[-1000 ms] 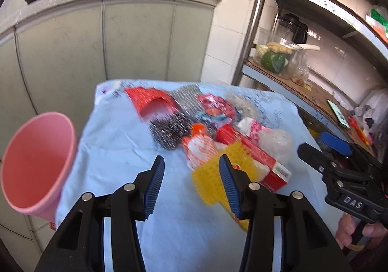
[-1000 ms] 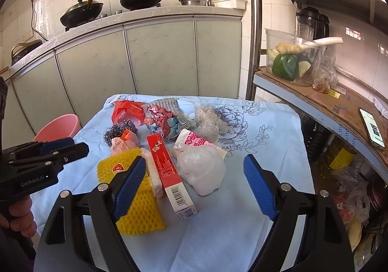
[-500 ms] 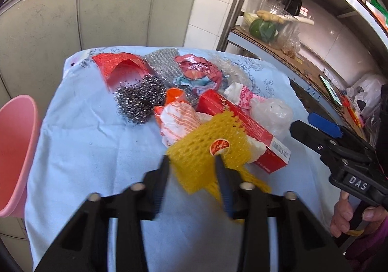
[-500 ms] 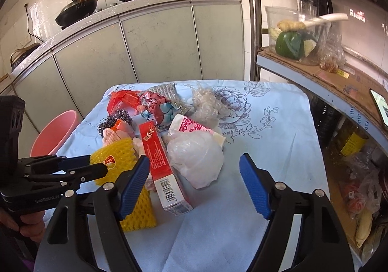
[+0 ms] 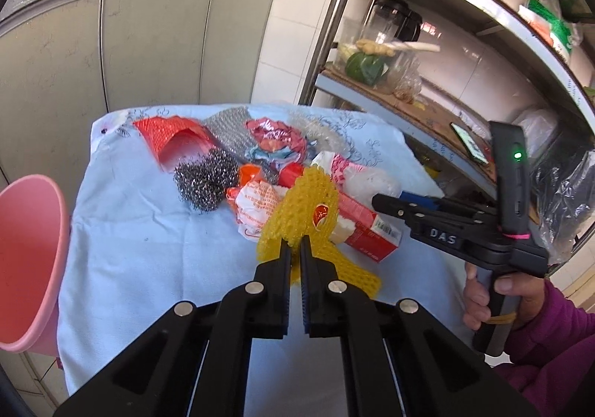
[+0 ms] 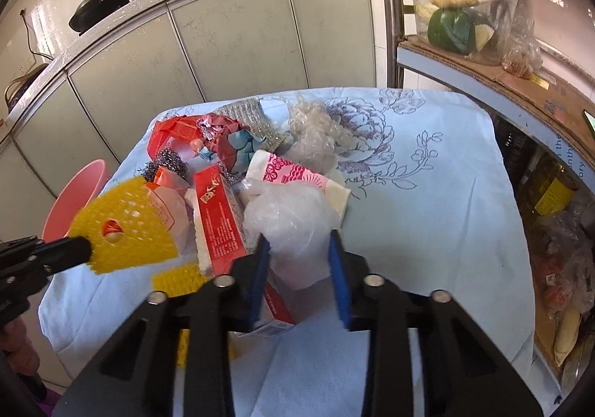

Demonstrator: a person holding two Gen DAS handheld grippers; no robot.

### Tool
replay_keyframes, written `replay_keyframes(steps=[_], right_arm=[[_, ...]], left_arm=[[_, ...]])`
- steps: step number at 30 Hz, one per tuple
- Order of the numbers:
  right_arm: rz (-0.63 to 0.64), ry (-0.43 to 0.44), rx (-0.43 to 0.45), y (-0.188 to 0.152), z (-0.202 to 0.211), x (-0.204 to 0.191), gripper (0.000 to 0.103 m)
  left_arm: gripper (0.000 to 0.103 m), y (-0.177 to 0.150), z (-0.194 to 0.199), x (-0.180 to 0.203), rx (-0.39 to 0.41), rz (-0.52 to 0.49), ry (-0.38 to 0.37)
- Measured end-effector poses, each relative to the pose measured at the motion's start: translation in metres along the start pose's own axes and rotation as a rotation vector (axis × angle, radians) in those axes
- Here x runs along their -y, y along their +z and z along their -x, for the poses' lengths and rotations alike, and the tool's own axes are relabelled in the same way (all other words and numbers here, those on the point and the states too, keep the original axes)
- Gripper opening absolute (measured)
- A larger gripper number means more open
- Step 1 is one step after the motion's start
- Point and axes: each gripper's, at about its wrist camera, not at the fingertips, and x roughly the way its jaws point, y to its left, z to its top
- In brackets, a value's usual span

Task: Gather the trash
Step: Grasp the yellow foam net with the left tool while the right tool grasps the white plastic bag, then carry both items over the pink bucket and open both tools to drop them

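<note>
A heap of trash lies on the blue cloth-covered table (image 5: 148, 249). My left gripper (image 5: 295, 246) is shut on a yellow foam net (image 5: 305, 208) and lifts its edge; the net also shows in the right wrist view (image 6: 126, 227). My right gripper (image 6: 299, 249) is partly closed around a white plastic bag (image 6: 290, 220), with the pads beside the bag; I cannot tell if they touch it. A red carton (image 6: 219, 216), a steel scourer (image 5: 204, 182), a red net (image 5: 174, 138) and crumpled wrappers (image 5: 275, 138) lie in the heap.
A pink bin (image 5: 26, 260) stands off the table's left edge; it also shows in the right wrist view (image 6: 78, 201). A metal shelf (image 5: 427, 112) with food and a phone runs along the right. Kitchen cabinets (image 6: 223, 45) stand behind.
My left gripper closed on the yellow net and raised it. My right gripper moved forward and narrowed around the white plastic bag.
</note>
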Motion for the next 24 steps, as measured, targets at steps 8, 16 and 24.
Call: replay_keyframes(steps=[8, 16, 24], right_arm=[[0.043, -0.028, 0.089, 0.008, 0.036, -0.015, 0.017], [0.169, 0.043, 0.163, 0.032, 0.05, -0.074, 0.017], [0.325, 0.244, 0.126, 0.051, 0.019, -0.175, 0.017]], left_arm=[[0.004, 0.004, 0.034, -0.01, 0.097, 0.031, -0.023], [0.004, 0.004, 0.084, -0.056, 0.231, 0.119, 0.133], [0.004, -0.013, 0.126, -0.117, 0.28, 0.234, 0.357]])
